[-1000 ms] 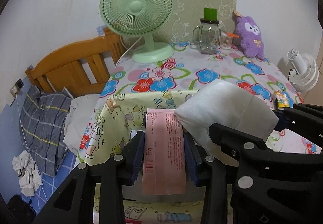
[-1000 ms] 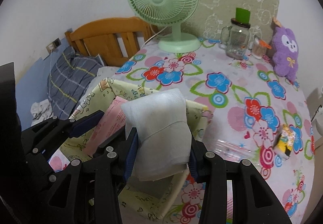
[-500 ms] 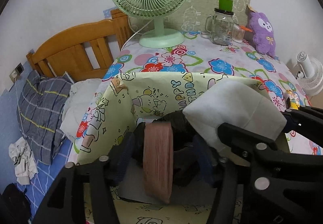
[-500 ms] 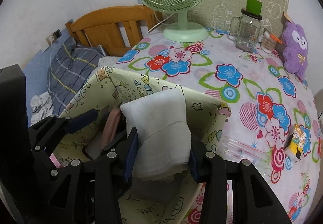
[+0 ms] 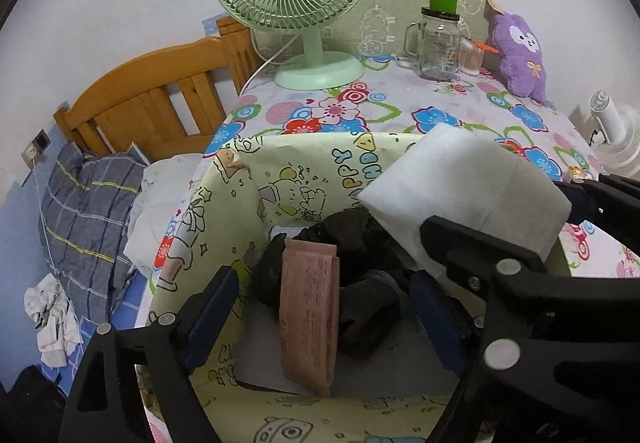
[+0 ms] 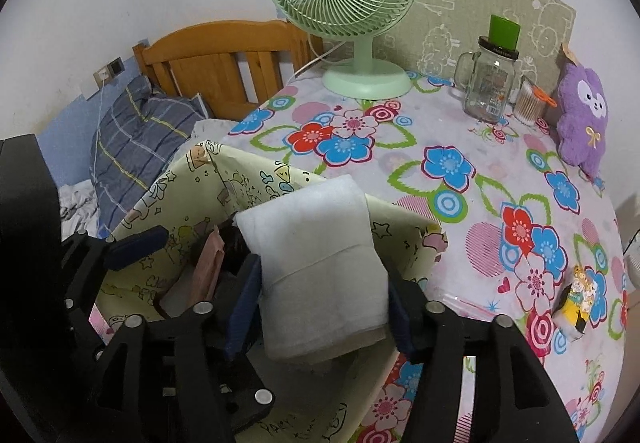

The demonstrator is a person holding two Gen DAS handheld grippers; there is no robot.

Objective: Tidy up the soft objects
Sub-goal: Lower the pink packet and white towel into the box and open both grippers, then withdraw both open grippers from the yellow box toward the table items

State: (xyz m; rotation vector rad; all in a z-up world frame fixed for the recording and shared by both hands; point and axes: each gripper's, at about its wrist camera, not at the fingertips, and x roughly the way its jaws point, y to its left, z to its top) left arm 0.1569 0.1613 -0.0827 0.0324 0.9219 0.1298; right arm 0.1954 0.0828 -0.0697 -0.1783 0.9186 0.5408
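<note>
A yellow cartoon-print storage box [image 5: 304,171] stands at the near edge of the flowered table; it also shows in the right wrist view [image 6: 180,199]. A pink packet [image 5: 308,319] stands inside it against dark cloth [image 5: 360,243]. My left gripper [image 5: 320,323] is open around the pink packet, jaws apart and not touching it. My right gripper [image 6: 320,307] is shut on a folded white towel [image 6: 320,259] and holds it over the box's right side; the towel also shows in the left wrist view [image 5: 468,183].
On the table stand a green fan [image 6: 344,3], a glass jar mug [image 6: 488,83], a purple plush toy [image 6: 584,115] and a small figurine [image 6: 576,291]. A wooden bed headboard [image 5: 152,107] and plaid pillow [image 5: 84,211] lie left of the table.
My left gripper has opened and let go of the pink packet, which now stands inside the box. Both grippers have moved lower over the box. The right gripper still holds the towel.
</note>
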